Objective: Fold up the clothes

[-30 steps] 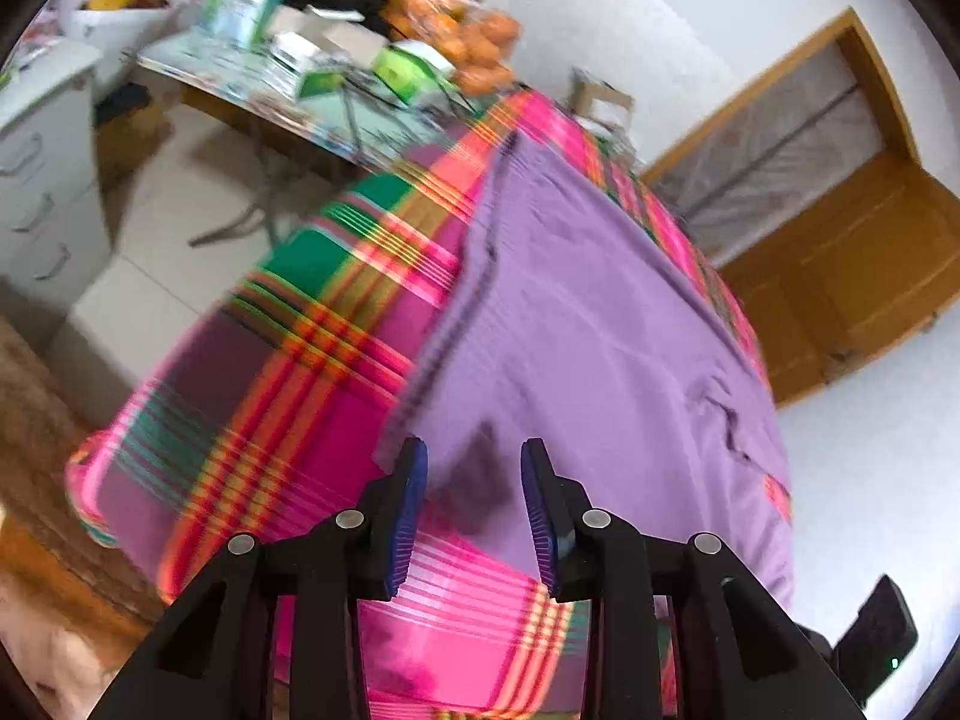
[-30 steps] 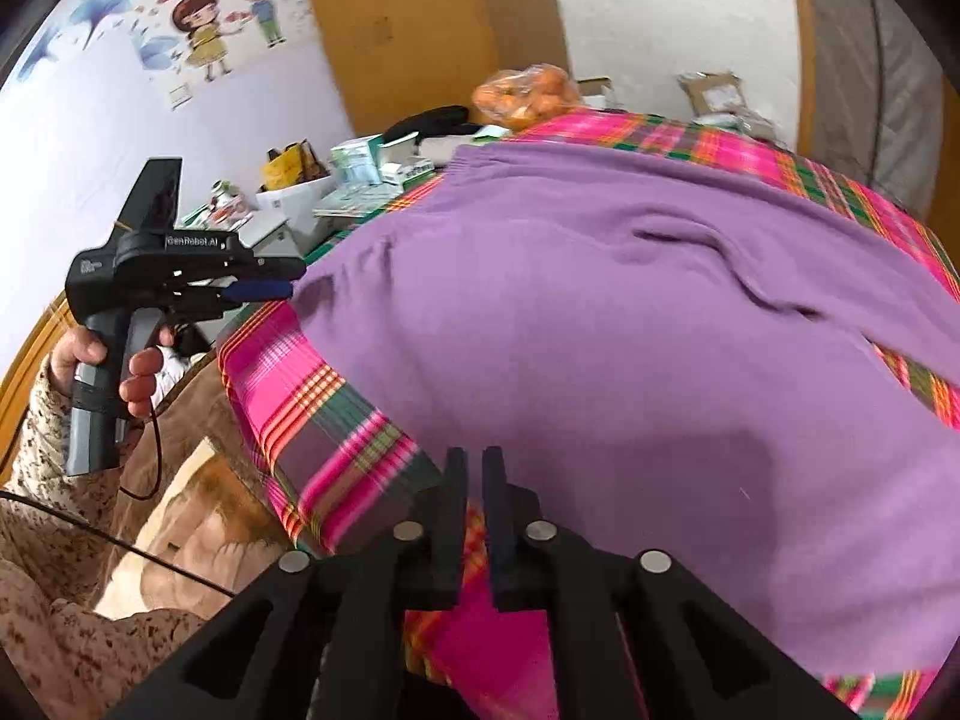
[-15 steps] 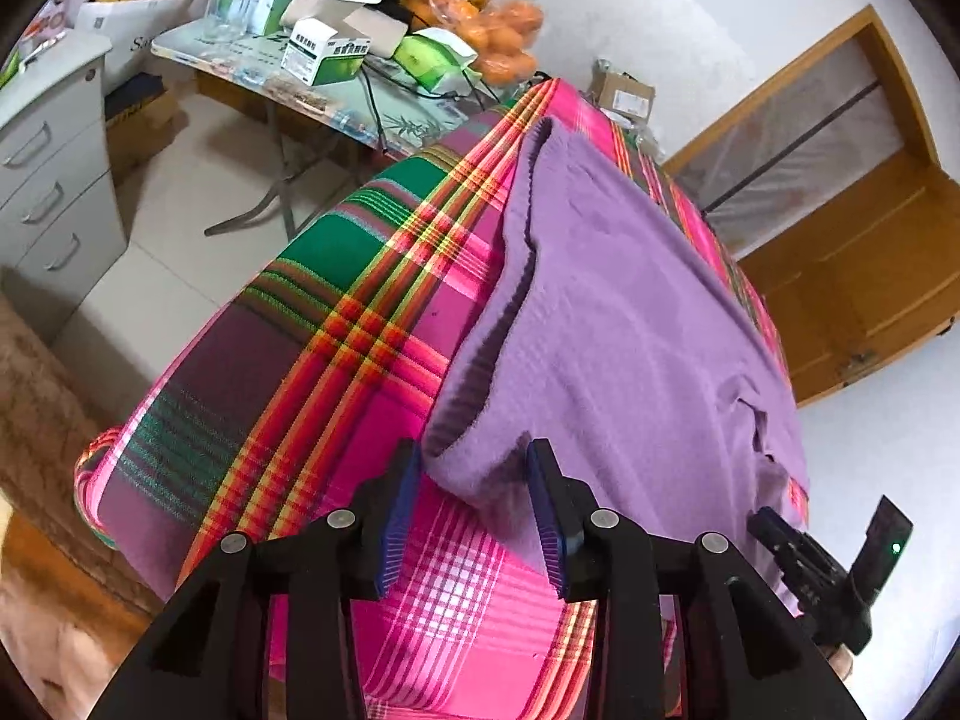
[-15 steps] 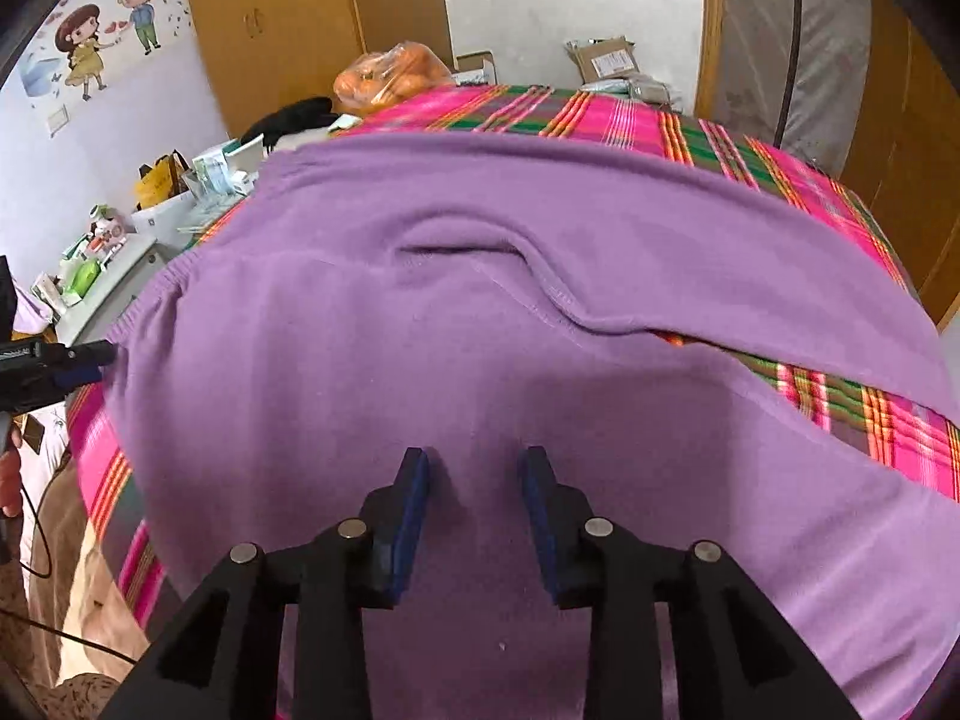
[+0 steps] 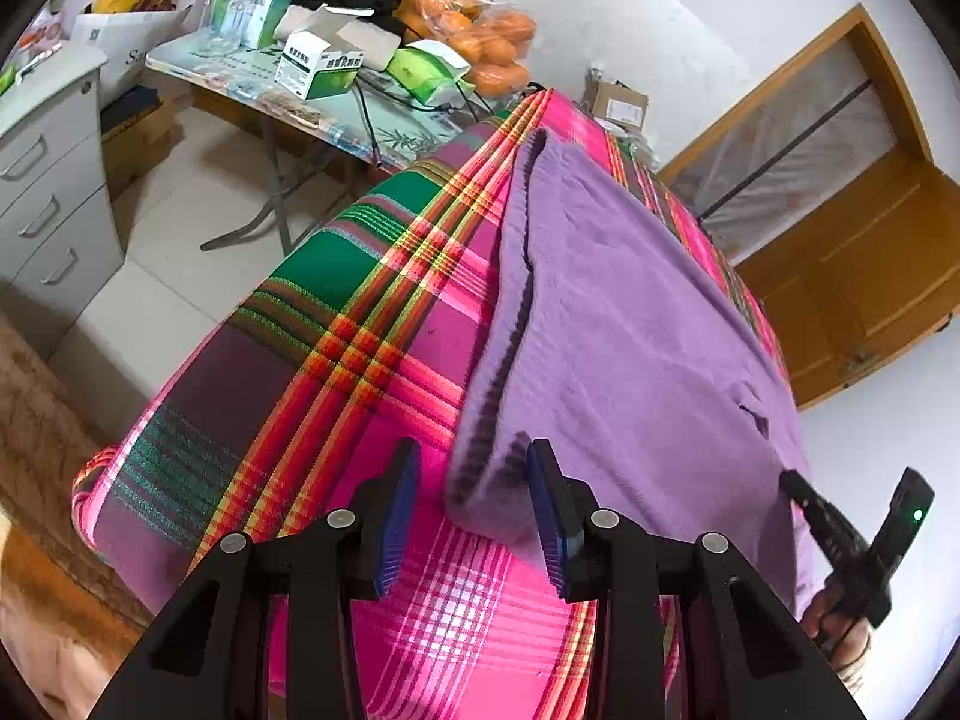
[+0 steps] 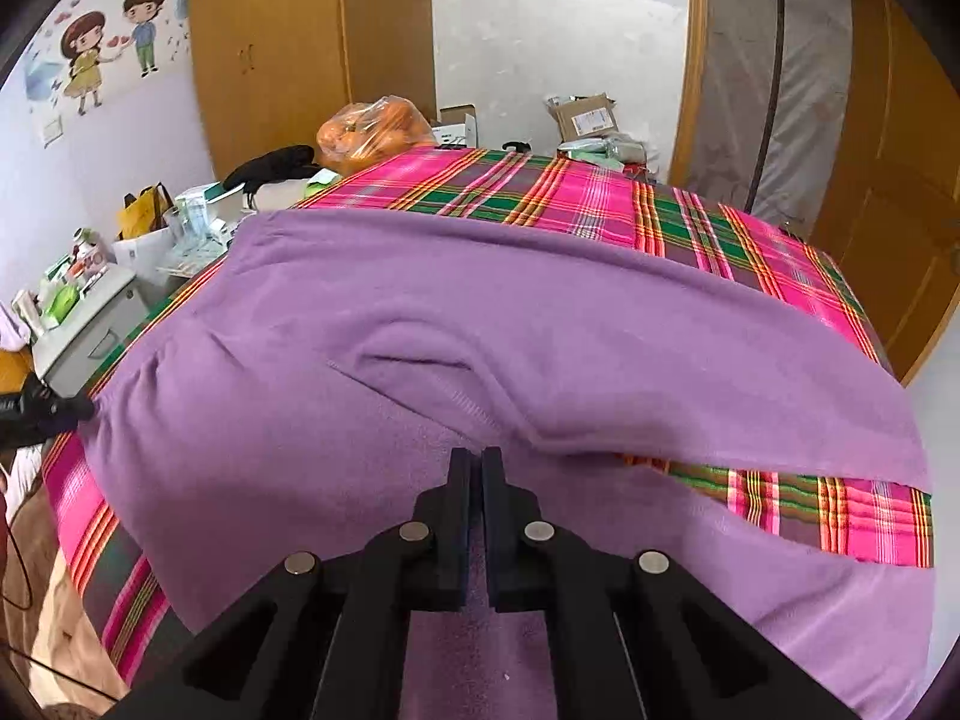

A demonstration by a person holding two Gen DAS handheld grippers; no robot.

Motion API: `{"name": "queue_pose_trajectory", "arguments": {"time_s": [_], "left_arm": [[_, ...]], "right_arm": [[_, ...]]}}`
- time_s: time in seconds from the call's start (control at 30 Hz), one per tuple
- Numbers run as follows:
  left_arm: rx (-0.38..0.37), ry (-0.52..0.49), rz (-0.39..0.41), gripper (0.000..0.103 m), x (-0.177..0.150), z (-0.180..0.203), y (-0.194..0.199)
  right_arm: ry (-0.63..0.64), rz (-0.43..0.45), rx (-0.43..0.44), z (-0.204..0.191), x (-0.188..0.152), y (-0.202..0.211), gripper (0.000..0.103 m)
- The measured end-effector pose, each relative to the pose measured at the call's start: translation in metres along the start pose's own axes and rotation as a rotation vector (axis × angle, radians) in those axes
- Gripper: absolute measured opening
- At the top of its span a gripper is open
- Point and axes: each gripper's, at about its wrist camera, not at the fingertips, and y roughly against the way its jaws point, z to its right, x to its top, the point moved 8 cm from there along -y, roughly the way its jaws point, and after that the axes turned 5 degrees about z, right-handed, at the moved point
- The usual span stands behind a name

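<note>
Now a purple sweater (image 6: 540, 324) lies spread flat across a desk covered by a pink plaid cloth (image 5: 336, 360), its long axis running from side to side in front of the person. At the left end, the left tongs (image 5: 474, 498) stand wide open around a corner of the ribbed hem (image 5: 498, 372), one blue pad (image 5: 549, 516) on each side, not yet closed. Near the middle, the right tongs (image 6: 477, 510) are pinched shut on the fabric close to a raised crease. Judging by this, the left tongs' closing comes next, then a lift, with both ends held
</note>
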Motion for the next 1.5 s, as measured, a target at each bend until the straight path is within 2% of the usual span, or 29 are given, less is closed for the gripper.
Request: {"name": "queue_pose_trajectory", "arguments": {"time_s": [0.07,0.13,0.2,0.4,0.5,0.57,0.73,0.77,0.83,0.87,0.93,0.97,1.1,1.23,1.37,1.47,1.5], "left_arm": [[0.002,0.007,-0.003,0.038,0.000,0.000,0.000],[0.005,0.016,-0.006,0.038,0.001,0.000,-0.001],[0.003,0.049,-0.019,0.038,0.001,-0.001,0.000],[-0.132,0.191,-0.064,0.038,-0.006,-0.005,0.000],[-0.159,0.295,-0.057,0.038,-0.008,-0.011,0.001],[-0.165,0.328,-0.066,0.038,-0.009,-0.010,0.001],[-0.159,0.323,-0.077,0.036,-0.011,-0.003,-0.002],[-0.151,0.313,-0.084,0.027,-0.011,-0.003,-0.003],[-0.140,0.301,-0.086,0.021,-0.012,-0.003,-0.004],[-0.140,0.303,-0.079,0.008,-0.011,-0.004,-0.004],[-0.127,0.298,-0.033,0.006,-0.001,-0.008,0.006],[-0.120,0.296,0.000,0.002,0.005,-0.011,0.012],[-0.104,0.286,0.079,0.002,0.022,-0.019,0.034],[-0.091,0.275,0.070,0.002,0.019,-0.021,0.032],[-0.072,0.306,0.052,0.002,0.014,-0.033,0.027],[-0.018,0.298,0.088,0.000,0.016,-0.045,0.034],[-0.008,0.298,0.100,0.000,0.017,-0.049,0.037]], "right_arm": [[-0.024,-0.062,0.028,0.002,-0.008,-0.009,0.003],[0.013,-0.089,0.032,-0.001,-0.014,-0.011,0.004],[-0.005,-0.097,0.045,0.002,-0.016,-0.011,0.004],[-0.047,-0.096,0.046,0.002,-0.021,-0.019,0.005],[-0.067,-0.091,0.049,0.003,-0.021,-0.020,0.005],[-0.067,-0.092,0.052,0.003,-0.020,-0.021,0.005],[-0.061,-0.089,0.053,0.002,-0.018,-0.021,0.005],[-0.058,-0.086,0.054,0.001,-0.017,-0.020,0.005],[-0.053,-0.075,0.056,0.001,-0.016,-0.017,0.004],[-0.051,-0.069,0.057,0.000,-0.014,-0.015,0.004],[-0.056,-0.045,0.065,0.001,-0.009,-0.008,0.004],[-0.059,-0.035,0.070,0.001,-0.006,-0.005,0.004],[-0.044,0.016,0.057,-0.001,0.011,0.009,0.000],[-0.023,0.052,0.029,-0.001,0.030,0.015,0.000],[-0.026,-0.033,0.036,0.006,0.016,-0.004,0.001],[-0.049,-0.089,0.069,0.018,0.001,-0.016,0.002],[-0.065,-0.101,0.082,0.021,-0.003,-0.018,0.007]]}}
